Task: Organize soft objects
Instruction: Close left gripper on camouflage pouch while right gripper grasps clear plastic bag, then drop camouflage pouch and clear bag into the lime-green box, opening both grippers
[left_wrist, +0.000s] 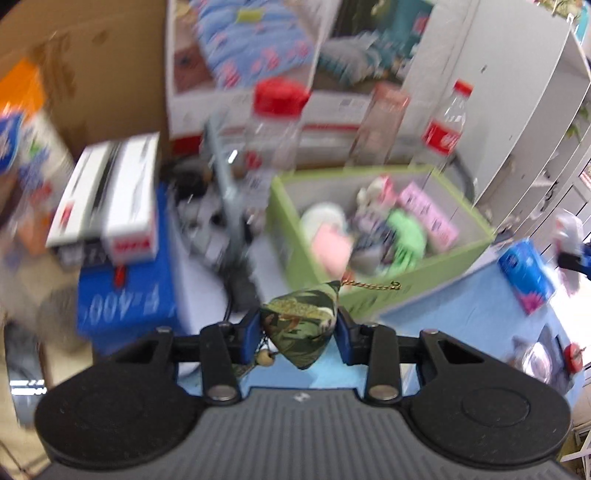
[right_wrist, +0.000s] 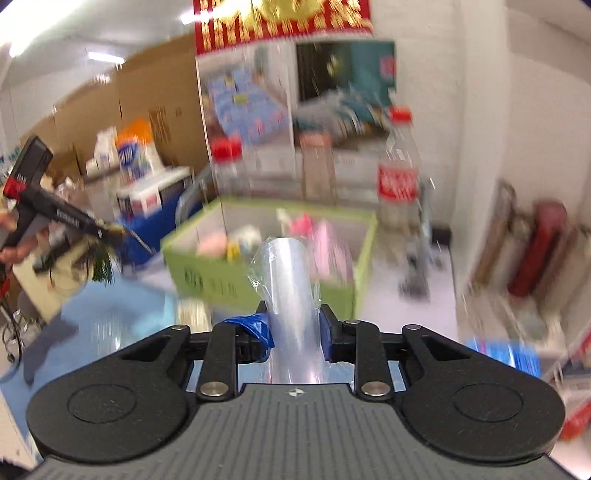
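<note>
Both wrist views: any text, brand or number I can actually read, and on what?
"F.400" or close to it, upside down and smeared: blue box, left wrist view.
Red bottle label: white script, too blurred to read.
Red patch on white carton: unreadable.
Dark print on green bin front, right wrist view: unreadable.
Red and gold banner: unreadable.

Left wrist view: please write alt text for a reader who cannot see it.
The left gripper is shut on a small camouflage pouch with a gold chain. Ahead, blurred, a green box holds soft items, with bottles behind it.
</note>
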